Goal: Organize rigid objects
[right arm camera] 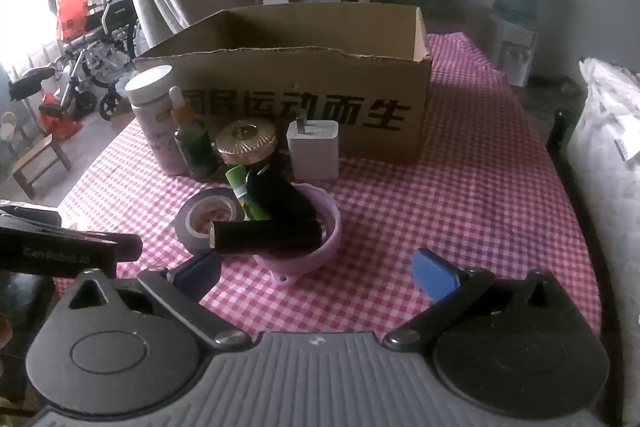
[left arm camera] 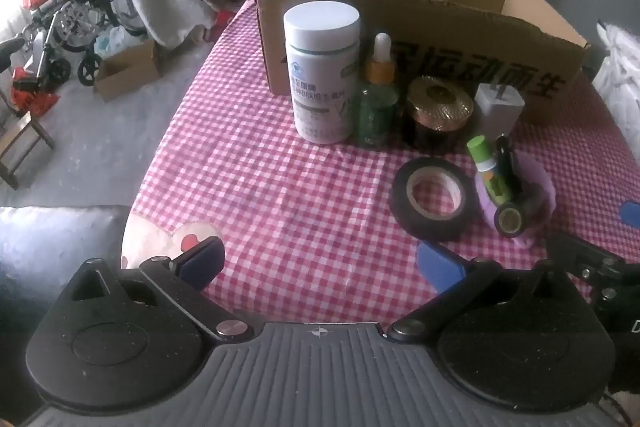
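We have the left gripper (left arm camera: 320,263) with blue-padded fingers (left arm camera: 438,267) spread wide, holding nothing, above bare red-and-white checked tablecloth (left arm camera: 260,195). Right gripper (right arm camera: 316,273) is equally wide and empty, its fingers (right arm camera: 434,273) either side of the lilac plastic bowl (right arm camera: 320,255), not touching it.

Landmark: the open brown cardboard box (left arm camera: 400,27) with black lettering. In a row directly in front of it, from its left end, stand:
- white lidded plastic supplement bottle (left arm camera: 322,75)
- green glass dropper bottle (left arm camera: 378,95)
- dark jar with gold ribbed lid (left arm camera: 440,111)
- white plug adapter (right arm camera: 314,149), prongs up, just clear of the box wall

Nearer us from that row:
- black electrical tape roll (left arm camera: 434,199), flat on the cloth, beside the bowl
- bowl contents: green-capped lip balm stick (left arm camera: 486,167), black cylinder (right arm camera: 266,237) lying across the rim, and another dark item we can't identify

Between the left gripper and the box row, only cloth. Between the right gripper and the box, the bowl.

View differences: the right view shows the bowl interior and adapter clearly; the left view sees the bowl partly hidden behind tape and cylinder end. Left view shows a small cardboard box on the floor (left arm camera: 128,71); both show the wheelchair (right arm camera: 96,51).
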